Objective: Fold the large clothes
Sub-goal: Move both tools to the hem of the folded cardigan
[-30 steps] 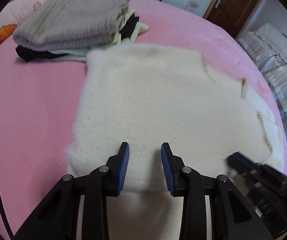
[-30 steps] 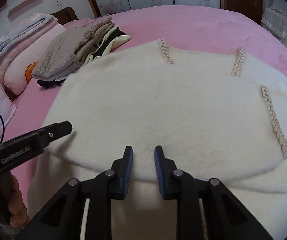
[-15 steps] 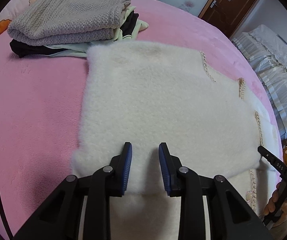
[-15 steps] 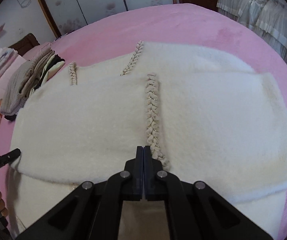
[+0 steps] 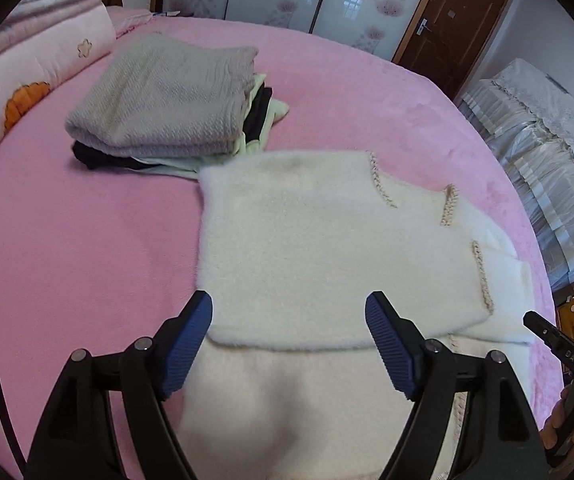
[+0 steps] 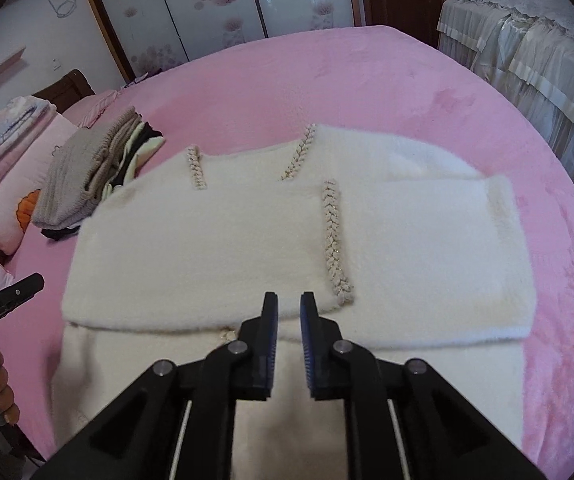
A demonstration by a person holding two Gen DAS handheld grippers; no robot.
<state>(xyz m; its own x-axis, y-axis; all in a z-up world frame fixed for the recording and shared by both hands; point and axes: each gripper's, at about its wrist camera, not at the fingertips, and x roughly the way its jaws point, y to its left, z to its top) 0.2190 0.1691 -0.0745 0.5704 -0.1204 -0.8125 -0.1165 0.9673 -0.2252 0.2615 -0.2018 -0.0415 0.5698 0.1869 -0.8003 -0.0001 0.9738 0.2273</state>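
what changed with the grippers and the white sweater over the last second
The left gripper opened much wider and pulled back, holding nothing. The right gripper, shut half a second ago, has reopened a little, gripping nothing. The white sweater stays folded on the pink bed, and the pile of folded clothes has not moved.

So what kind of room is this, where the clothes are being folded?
Most likely a home bedroom. The white sweater lies on a big bed with a pink cover, pillows sit at its head, and sliding wardrobe doors with a flower pattern stand behind it.
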